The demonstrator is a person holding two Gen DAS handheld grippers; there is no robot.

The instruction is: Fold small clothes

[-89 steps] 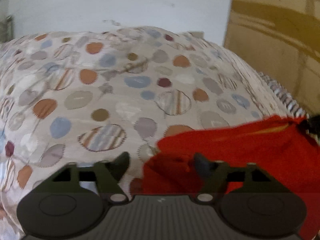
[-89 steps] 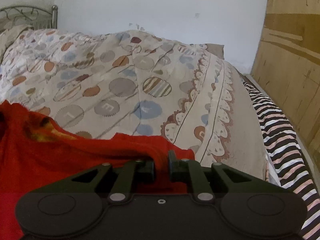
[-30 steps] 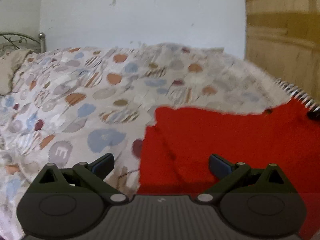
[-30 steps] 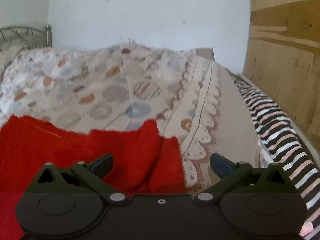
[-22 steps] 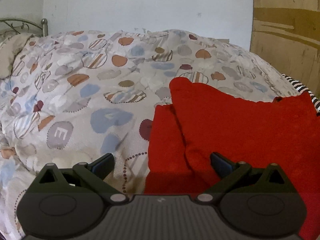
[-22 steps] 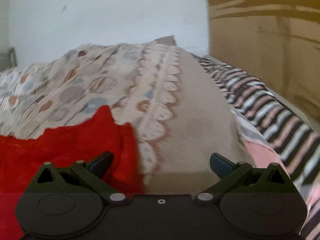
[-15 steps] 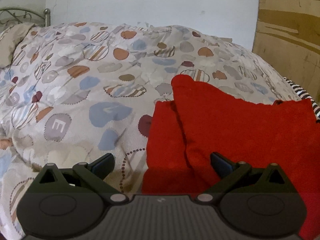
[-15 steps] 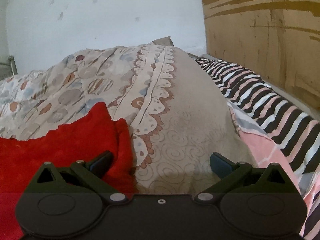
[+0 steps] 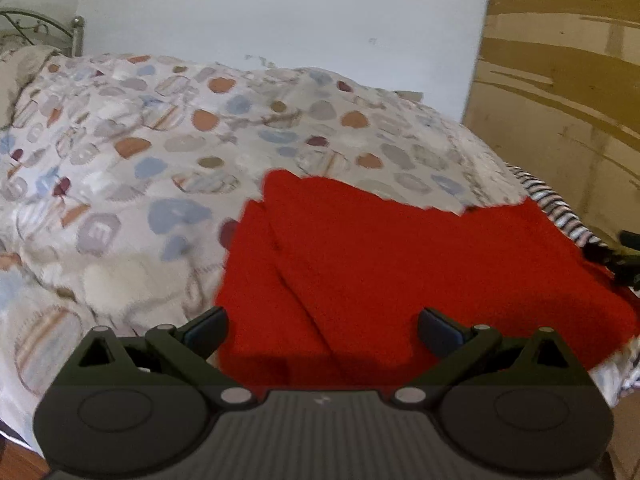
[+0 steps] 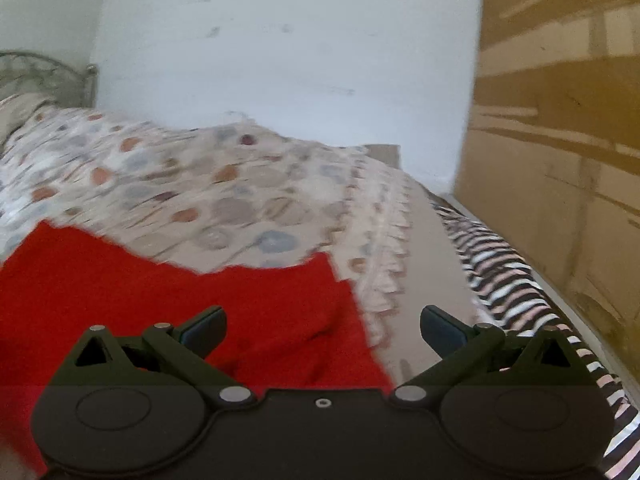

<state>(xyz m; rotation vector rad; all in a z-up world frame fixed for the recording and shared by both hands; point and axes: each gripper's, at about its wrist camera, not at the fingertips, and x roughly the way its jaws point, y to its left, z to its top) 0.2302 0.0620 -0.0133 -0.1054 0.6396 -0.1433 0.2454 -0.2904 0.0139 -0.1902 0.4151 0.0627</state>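
A red garment [image 9: 380, 264] lies folded on the spotted bedspread [image 9: 160, 168], with a narrower layer sticking out along its left side. My left gripper [image 9: 322, 330] is open and empty, just above the garment's near left part. My right gripper [image 10: 322, 330] is open and empty over the garment's right edge [image 10: 224, 312], its right finger above the bedspread. The right gripper's tip shows at the far right of the left wrist view [image 9: 624, 256].
The spotted bedspread [image 10: 240, 200] covers the bed, with a scalloped border on the right. A striped sheet [image 10: 516, 280] runs along the bed's right edge beside a wooden panel [image 10: 560, 140]. A metal headboard [image 9: 24, 28] and white wall stand behind.
Three seconds ago the right gripper was shut on the garment; both grippers are open now. In the last second the right gripper swung back left over the garment's right edge; the left shifted slightly.
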